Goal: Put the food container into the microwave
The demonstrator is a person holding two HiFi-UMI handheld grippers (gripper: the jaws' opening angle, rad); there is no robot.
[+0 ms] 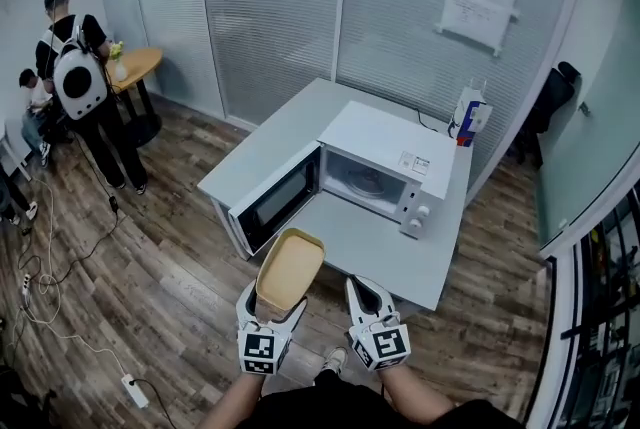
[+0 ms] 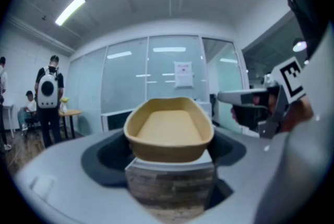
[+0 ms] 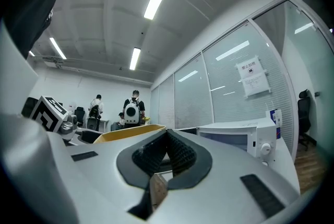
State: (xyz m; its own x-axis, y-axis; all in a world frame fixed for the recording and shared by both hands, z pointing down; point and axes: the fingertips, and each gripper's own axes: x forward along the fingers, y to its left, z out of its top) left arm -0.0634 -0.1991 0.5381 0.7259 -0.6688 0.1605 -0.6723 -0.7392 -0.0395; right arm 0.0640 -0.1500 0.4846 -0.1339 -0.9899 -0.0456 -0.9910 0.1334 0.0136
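Currently the left gripper (image 1: 268, 315) is clamping the near end of the tan food container (image 1: 290, 272), holding it level in the air, aimed at the microwave (image 1: 385, 142), whose door (image 1: 278, 202) is standing open to receive it. The right gripper (image 1: 368, 302) is hanging alongside, pinched together and empty.

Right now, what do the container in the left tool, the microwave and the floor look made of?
Food container: tan, matte, even colour, thick rim; looks like moulded paper pulp, possibly matte plastic.
Microwave: smooth white shell, likely painted metal; dark glossy door window.
Floor: brown planks with grain; wood or laminate, can't tell.
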